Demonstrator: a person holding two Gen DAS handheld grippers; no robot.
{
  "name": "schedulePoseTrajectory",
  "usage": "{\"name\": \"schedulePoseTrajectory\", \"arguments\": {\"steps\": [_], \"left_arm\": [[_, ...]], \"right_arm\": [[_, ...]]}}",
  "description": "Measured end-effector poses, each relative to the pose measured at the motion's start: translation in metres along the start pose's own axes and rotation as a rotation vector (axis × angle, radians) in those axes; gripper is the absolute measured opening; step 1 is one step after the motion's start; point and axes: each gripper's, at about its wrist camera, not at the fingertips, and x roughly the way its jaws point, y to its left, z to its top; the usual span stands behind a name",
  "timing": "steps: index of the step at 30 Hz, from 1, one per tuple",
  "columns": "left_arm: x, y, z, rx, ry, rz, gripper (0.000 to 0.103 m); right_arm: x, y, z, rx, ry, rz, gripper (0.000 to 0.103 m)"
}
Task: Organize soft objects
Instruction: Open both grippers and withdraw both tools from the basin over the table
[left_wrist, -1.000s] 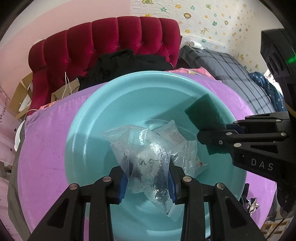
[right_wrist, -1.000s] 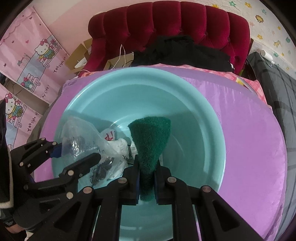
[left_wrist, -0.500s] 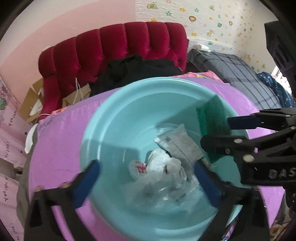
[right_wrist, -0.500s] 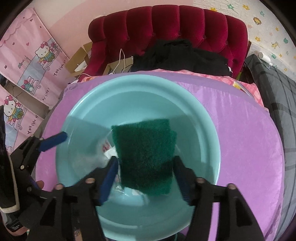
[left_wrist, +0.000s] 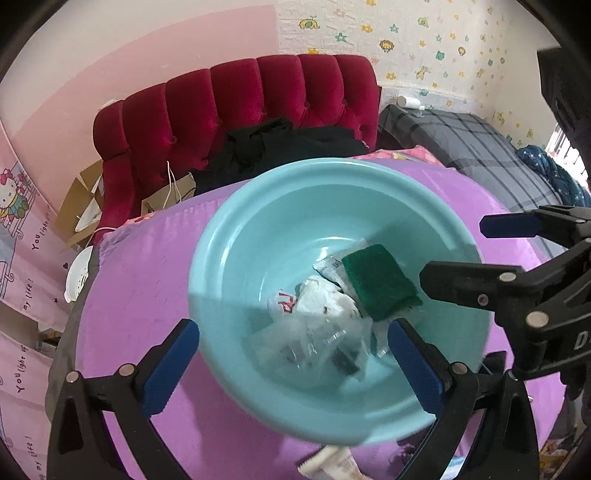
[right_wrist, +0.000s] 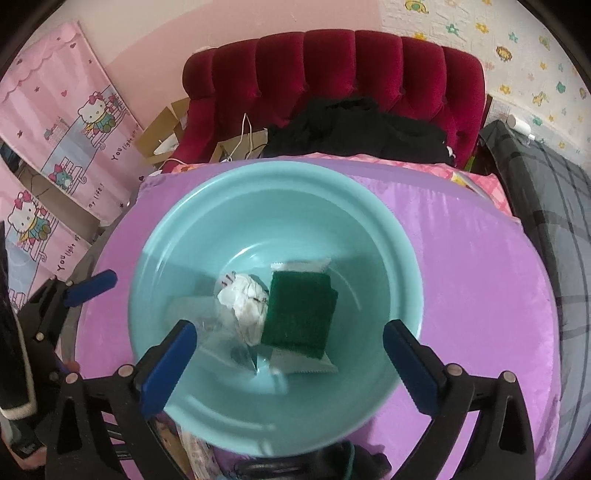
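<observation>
A turquoise basin (left_wrist: 236, 236) (right_wrist: 177, 236) sits on a purple cloth. On its floor lie a green scouring pad (left_wrist: 380, 280) (right_wrist: 299, 310), a crumpled white bag (left_wrist: 321, 299) (right_wrist: 245, 302), a clear plastic bag (left_wrist: 314, 347) (right_wrist: 221, 336) and a white sachet (right_wrist: 303, 365) under the pad. My left gripper (left_wrist: 291, 336) hangs open above the clear bag and touches nothing. My right gripper (right_wrist: 290, 332) hovers over the pad with its jaws still opening, nothing pressed between them. The right gripper (left_wrist: 484, 251) also shows at the right of the left wrist view.
The purple cloth (right_wrist: 472, 295) covers the surface around the basin. Behind stand a red tufted headboard (right_wrist: 332, 74), black clothes (right_wrist: 354, 129) and cardboard bags (left_wrist: 85, 206). A plaid mattress (left_wrist: 472, 155) lies to the right. A white packet (left_wrist: 332, 461) lies by the basin's near rim.
Both grippers opened and rose. The clear plastic bag dropped from the left gripper into the basin, and the green scouring pad fell from the right gripper onto the pile.
</observation>
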Motion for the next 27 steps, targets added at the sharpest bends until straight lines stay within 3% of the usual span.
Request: {"name": "schedulePoseTrajectory", "arguments": {"steps": [27], "left_arm": [[-0.089, -0.010, -0.080, 0.006, -0.052, 0.032, 0.103]], "right_arm": [[-0.077, 0.003, -0.091, -0.043, -0.031, -0.002, 0.103]]}}
